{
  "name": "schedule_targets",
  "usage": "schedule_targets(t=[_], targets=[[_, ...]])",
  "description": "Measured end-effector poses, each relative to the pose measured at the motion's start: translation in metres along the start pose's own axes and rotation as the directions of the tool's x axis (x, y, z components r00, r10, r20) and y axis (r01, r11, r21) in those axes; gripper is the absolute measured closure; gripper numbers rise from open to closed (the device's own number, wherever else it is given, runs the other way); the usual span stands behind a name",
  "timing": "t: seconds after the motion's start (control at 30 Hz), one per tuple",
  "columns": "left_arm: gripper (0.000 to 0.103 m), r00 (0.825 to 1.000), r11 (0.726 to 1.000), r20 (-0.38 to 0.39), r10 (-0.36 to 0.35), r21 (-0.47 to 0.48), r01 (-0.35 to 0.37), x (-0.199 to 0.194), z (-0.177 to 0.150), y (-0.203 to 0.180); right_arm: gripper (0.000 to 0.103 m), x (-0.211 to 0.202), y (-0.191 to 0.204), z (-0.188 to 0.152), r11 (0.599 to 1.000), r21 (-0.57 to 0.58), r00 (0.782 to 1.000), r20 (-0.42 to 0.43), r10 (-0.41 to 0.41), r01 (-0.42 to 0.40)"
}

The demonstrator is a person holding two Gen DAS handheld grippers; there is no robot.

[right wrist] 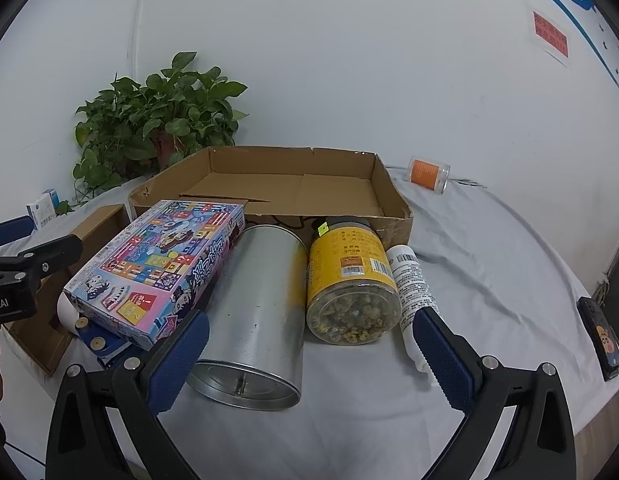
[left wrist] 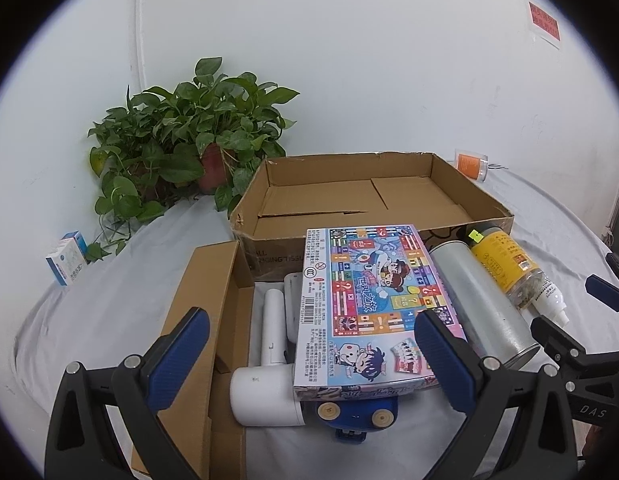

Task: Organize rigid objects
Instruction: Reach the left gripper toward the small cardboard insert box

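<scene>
Tongs on both sides stand wide apart with nothing clamped. The left tongs point(left wrist: 309, 356) hover over the near end of a colourful game box point(left wrist: 373, 304), whose corner lies between the blue pads without touching them. That game box rests tilted, propped on a white hair dryer point(left wrist: 269, 376) and a blue toy point(left wrist: 357, 412), and leans against a silver tin can point(right wrist: 257, 312). The right tongs point(right wrist: 309, 360) straddle the near end of the silver tin can, which lies on its side on the cloth-covered bench point(right wrist: 489, 280). Just beside it, also lying down, is a yellow-labelled jar point(right wrist: 353, 280) of dried flowers, and next to that a white bottle point(right wrist: 413, 292). Behind this row sits a shallow cardboard tray point(right wrist: 393, 200). A smaller brown box point(left wrist: 205, 320) lies open to the left of the hair dryer. Farther back are a potted plant point(left wrist: 181, 140), a small blue-and-white carton point(left wrist: 67, 260) and an orange-labelled cup point(right wrist: 429, 174) on its side.
</scene>
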State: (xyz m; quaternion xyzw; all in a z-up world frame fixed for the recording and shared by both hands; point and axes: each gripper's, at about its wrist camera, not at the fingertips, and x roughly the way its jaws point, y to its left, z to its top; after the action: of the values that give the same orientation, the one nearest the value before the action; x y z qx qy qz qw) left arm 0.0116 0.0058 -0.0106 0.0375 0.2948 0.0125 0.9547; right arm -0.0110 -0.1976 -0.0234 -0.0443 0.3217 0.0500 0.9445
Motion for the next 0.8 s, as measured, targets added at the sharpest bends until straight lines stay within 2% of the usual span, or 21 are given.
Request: schedule_targets(t=[0.13, 0.27, 0.4, 0.5, 0.57, 0.63, 0.73, 0.8], targets=[[0.001, 0.999, 0.999, -0.018, 0.03, 0.011, -0.03, 0.0, 0.0, 0.008, 0.0, -0.004, 0.003, 0.001, 1.0, -0.003, 1.0, 0.009, 0.023, -0.023], [0.001, 0.996, 0.996, -0.037, 0.08, 0.035, -0.079, -0.003, -0.006, 0.026, 0.0, -0.01, 0.01, 0.003, 0.994, -0.011, 0.994, 0.024, 0.109, -0.109], [0.003, 0.986, 0.99, -0.097, 0.137, 0.058, -0.132, 0.001, -0.023, 0.053, 0.0, -0.015, 0.026, 0.005, 0.986, -0.033, 0.986, 0.034, 0.166, -0.165], [0.021, 0.975, 0.988, -0.162, 0.149, 0.069, -0.14, 0.011, -0.037, 0.064, 0.0, -0.018, 0.037, 0.005, 0.974, -0.042, 0.974, 0.041, 0.223, -0.221], [0.045, 0.968, 0.988, -0.204, 0.145, 0.09, -0.128, 0.019, -0.045, 0.065, 0.0, -0.021, 0.049, 0.007, 0.965, -0.067, 0.966, 0.045, 0.255, -0.252], [0.052, 0.961, 0.981, -0.205, 0.186, 0.096, -0.17, 0.02, -0.05, 0.069, 0.0, -0.025, 0.058, 0.008, 0.957, -0.094, 0.959, 0.05, 0.279, -0.274], [0.064, 0.974, 0.992, -0.2, 0.104, -0.048, -0.116, 0.012, -0.048, 0.097, 0.0, -0.033, 0.072, 0.011, 0.944, -0.128, 0.948, 0.058, 0.313, -0.304], [0.069, 0.975, 0.987, -0.21, 0.07, -0.125, -0.098, 0.011, -0.047, 0.118, 0.0, -0.036, 0.081, 0.013, 0.934, -0.141, 0.939, 0.058, 0.338, -0.327]])
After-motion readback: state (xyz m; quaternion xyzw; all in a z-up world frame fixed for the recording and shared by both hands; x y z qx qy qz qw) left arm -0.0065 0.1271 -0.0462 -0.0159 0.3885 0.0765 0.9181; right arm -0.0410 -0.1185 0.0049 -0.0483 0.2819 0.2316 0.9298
